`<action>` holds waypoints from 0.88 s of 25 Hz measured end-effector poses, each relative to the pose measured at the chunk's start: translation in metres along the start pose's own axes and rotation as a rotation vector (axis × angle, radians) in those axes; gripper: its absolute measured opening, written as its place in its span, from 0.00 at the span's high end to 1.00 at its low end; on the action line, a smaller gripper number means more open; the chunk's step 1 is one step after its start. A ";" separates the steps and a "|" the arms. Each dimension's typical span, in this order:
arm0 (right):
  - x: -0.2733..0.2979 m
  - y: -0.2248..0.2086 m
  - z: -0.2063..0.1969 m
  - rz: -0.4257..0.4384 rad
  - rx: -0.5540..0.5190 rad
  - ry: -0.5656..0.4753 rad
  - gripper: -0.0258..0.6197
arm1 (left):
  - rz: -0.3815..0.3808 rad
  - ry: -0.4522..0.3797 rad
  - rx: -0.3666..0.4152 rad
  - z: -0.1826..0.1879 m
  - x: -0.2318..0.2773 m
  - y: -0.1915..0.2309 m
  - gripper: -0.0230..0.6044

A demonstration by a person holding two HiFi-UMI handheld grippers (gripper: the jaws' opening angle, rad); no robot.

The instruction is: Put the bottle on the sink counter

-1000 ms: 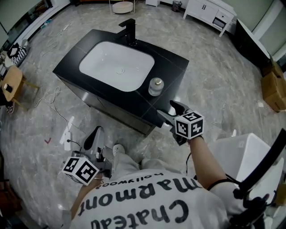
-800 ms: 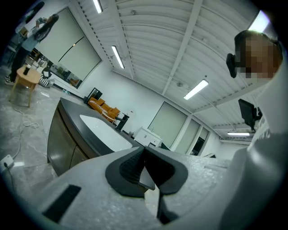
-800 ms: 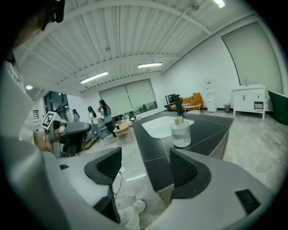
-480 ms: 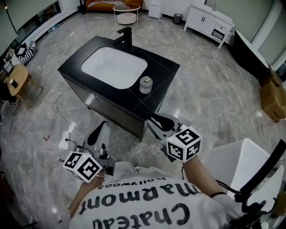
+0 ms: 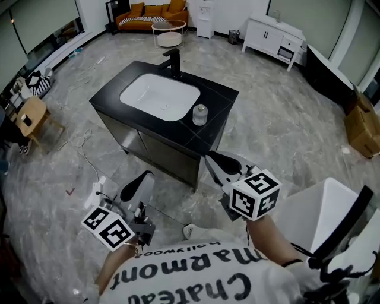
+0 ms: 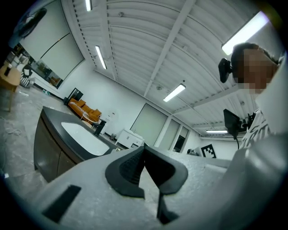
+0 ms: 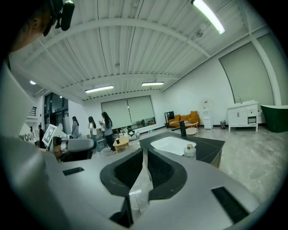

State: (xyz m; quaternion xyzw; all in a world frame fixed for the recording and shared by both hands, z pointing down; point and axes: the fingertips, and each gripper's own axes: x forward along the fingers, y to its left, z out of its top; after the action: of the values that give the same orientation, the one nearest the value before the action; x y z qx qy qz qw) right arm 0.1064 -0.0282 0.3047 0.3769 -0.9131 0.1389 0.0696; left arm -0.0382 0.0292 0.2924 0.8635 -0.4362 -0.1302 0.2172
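left gripper (image 6: 144, 147): held low, jaws pressed together at the tips, nothing pinched between them.
right gripper (image 7: 145, 152): jaws being drawn closed right now, only a thin slit left between them, nothing caught in it.
floor (image 5: 267, 130): grey marbled tiles, seen beneath and ahead of both pairs of jaws.
sink counter (image 5: 221, 98): black top carried on a dark cabinet (image 5: 157, 148), set ahead of the right jaws and well apart from them, and ahead and to the left of the left jaws.
bottle (image 5: 200, 114): stood upright on the sink counter, just beside the basin's right edge, ahead and a little to the right of the right jaws, touched by neither gripper.
basin (image 5: 159, 97): white, sunk into the counter, seen just left of the bottle from the right jaws.
faucet (image 5: 174, 62): black, planted at the basin's far rim.
round table (image 5: 168, 37): picked out far beyond the counter, with an orange sofa (image 5: 155, 12) behind it.
white cabinet (image 5: 274, 32): placed far ahead, off to the right of the right jaws.
people (image 7: 105, 130): a few standing figures caught far off, to the left of the right jaws.
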 end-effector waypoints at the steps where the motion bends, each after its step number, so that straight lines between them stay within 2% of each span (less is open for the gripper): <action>1: -0.007 0.008 0.000 -0.017 0.008 -0.011 0.90 | 0.005 0.000 0.014 0.000 -0.011 -0.003 0.94; 7: -0.048 0.070 -0.030 -0.083 0.037 0.000 0.92 | 0.036 -0.004 0.066 -0.009 -0.084 -0.019 0.94; 15: -0.102 0.133 -0.068 -0.170 -0.021 0.044 0.92 | -0.039 0.016 0.063 -0.031 -0.151 -0.060 0.94; 22: -0.135 0.156 -0.082 -0.205 -0.030 0.059 0.92 | -0.069 0.045 0.053 -0.051 -0.181 -0.083 0.94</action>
State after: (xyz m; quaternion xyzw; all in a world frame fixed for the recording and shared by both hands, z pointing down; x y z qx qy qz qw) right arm 0.0931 0.1931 0.3201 0.4632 -0.8692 0.1285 0.1159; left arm -0.0650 0.2324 0.3031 0.8862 -0.4045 -0.1065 0.1992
